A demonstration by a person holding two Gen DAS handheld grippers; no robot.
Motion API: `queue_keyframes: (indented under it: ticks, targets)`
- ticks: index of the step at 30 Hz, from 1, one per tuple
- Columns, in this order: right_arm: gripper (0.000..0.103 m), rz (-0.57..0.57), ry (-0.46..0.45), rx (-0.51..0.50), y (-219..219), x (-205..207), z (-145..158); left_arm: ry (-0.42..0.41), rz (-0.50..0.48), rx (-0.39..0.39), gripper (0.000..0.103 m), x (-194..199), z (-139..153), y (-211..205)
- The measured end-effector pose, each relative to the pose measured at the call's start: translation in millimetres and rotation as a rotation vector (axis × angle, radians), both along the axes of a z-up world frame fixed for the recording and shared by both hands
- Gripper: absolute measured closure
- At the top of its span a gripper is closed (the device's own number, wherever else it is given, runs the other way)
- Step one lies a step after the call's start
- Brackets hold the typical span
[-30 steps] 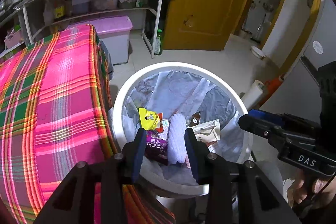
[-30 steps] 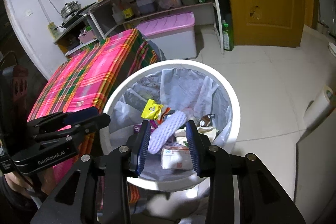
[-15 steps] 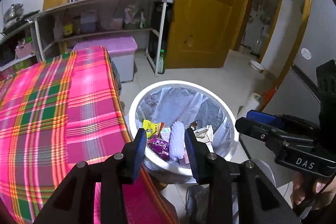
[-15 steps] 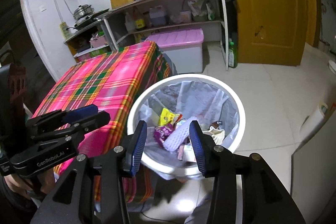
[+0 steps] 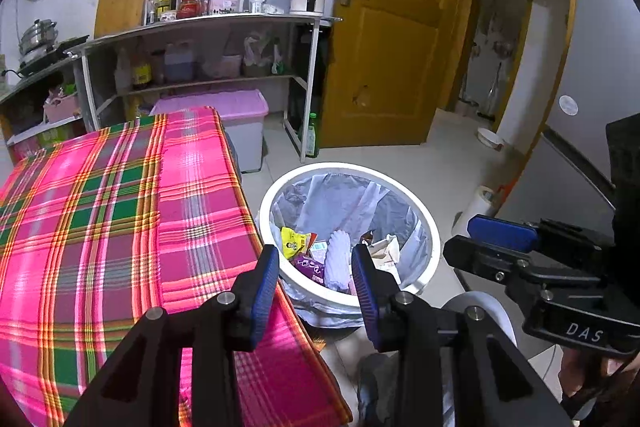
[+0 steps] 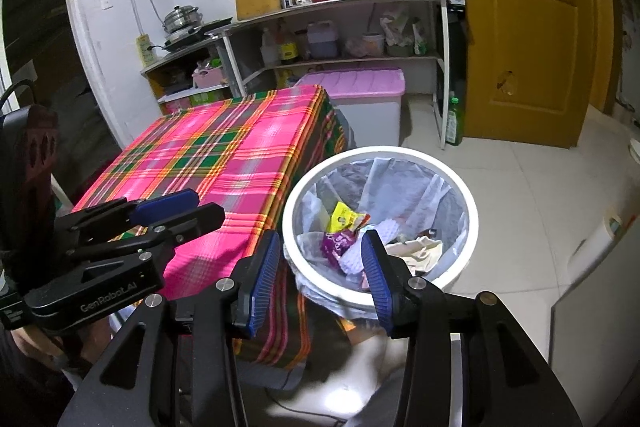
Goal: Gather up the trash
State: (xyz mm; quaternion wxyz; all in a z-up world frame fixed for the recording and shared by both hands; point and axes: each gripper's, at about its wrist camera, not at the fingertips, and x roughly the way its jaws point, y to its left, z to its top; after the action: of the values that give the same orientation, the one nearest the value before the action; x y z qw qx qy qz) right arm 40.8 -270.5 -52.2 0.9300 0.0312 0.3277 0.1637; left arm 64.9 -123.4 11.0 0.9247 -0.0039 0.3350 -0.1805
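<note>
Now both the left gripper and right gripper stand part-open and empty, the right's jaws having just widened, so any litter left unseen on the plaid tablecloth could be missed, since neither carries anything toward the trash bin.

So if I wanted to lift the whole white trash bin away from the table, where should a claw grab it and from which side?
Take the white trash bin by its thick rolled rim, from above on the side facing away from the plaid table. The rim is the one firm edge a claw could straddle; the round wall looks too wide. The table side is crowded by the cloth, and the bag liner may slip.
</note>
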Motion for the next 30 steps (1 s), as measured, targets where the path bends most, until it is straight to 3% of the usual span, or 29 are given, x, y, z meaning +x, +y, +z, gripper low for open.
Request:
queue_keyframes:
  ticks: [30]
  targets:
    - [0.059, 0.005, -0.009, 0.001, 0.0, -11.3, 4.4, -0.031, 0.015, 0.011, 0.066, -21.9, 11.4, 5.4]
